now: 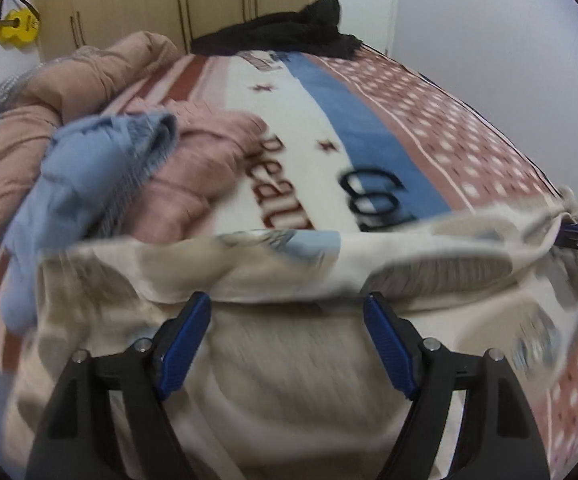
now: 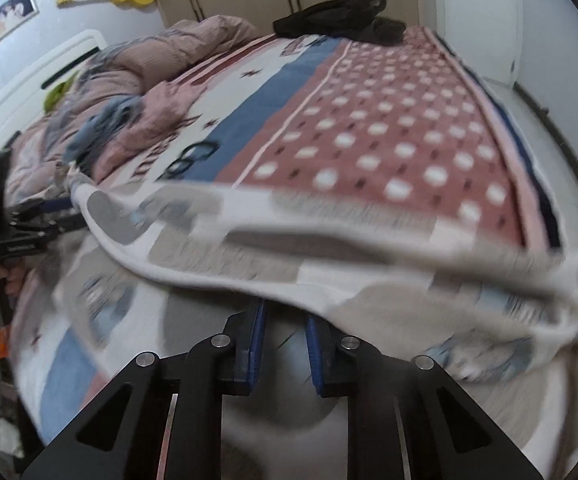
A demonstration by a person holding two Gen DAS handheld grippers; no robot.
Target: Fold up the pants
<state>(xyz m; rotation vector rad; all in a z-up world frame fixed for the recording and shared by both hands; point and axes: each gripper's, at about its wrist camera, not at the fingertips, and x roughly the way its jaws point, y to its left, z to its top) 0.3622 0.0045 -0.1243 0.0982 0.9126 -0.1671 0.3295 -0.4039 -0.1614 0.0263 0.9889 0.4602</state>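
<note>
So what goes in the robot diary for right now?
cream patterned fabric pants lifted over bed | left gripper open | right gripper pinching pants

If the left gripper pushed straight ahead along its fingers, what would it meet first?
Probably the patterned pants stretched right across the open left gripper; their blurred top edge sits at its fingertips. Beyond lies the bedspread, though depth is unclear.

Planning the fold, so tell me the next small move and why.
Probably close the left gripper's fingers on the pants: they stand wide open with the cloth edge draped across their tips, while the right gripper seems pinched on the other end.
</note>
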